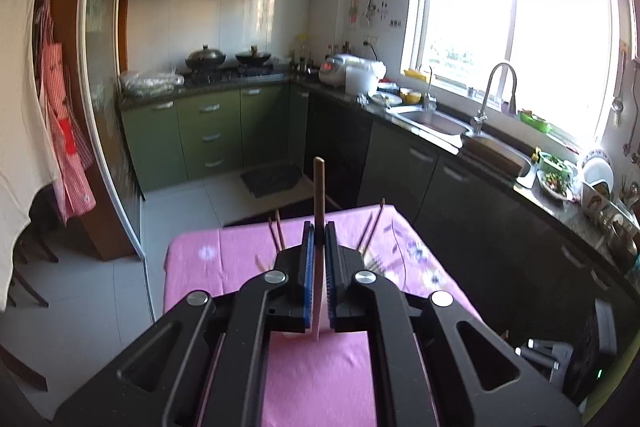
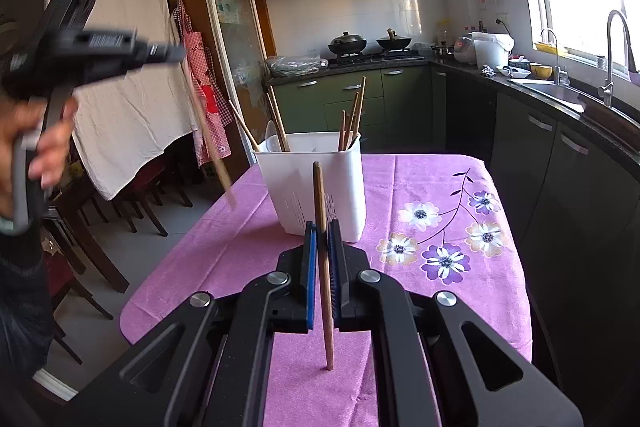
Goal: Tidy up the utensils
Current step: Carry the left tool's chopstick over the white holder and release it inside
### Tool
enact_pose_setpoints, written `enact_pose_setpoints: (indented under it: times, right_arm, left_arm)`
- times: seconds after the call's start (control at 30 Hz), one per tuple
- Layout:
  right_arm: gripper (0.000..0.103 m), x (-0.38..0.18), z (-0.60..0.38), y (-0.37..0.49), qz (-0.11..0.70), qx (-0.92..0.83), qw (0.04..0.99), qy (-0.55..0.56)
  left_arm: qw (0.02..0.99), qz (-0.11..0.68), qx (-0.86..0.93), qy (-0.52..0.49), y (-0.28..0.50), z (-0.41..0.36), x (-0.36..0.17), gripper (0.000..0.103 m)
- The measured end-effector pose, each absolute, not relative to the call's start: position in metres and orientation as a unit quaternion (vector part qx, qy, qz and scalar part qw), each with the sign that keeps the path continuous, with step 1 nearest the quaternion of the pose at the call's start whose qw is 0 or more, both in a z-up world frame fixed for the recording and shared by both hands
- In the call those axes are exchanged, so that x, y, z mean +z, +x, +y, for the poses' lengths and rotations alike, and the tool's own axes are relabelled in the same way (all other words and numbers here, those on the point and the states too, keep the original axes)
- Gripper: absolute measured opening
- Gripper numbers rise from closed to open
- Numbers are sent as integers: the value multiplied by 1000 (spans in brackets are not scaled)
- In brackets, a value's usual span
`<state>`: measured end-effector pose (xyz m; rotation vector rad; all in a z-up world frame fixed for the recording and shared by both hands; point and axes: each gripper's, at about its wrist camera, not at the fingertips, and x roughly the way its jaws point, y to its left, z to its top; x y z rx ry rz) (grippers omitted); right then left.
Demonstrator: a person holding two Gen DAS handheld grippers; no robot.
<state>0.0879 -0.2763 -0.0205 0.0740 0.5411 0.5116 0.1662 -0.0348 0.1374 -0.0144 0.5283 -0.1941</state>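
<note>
Pink floral tablecloth point(image 2: 420, 183) covered table; white utensil holder point(image 2: 316, 187) stood mid-table, several chopsticks already upright inside. Left gripper point(image 1: 319, 233) clamped tight on one chopstick point(image 1: 319, 187), raised high to holder's left. Right gripper point(image 2: 322, 233) clamped on second chopstick point(image 2: 320, 203), just short of holder. Best approach, likely: bring lower tip over rim, keep stick near vertical, release only once tip sits inside compartment.
</note>
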Motion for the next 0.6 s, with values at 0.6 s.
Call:
enact_pose_setpoints:
  times: [0.6]
  right_arm:
    - [6, -27, -285, 97, 276, 254, 925, 54]
  left_arm:
    - [954, 294, -64, 6, 262, -42, 94, 5]
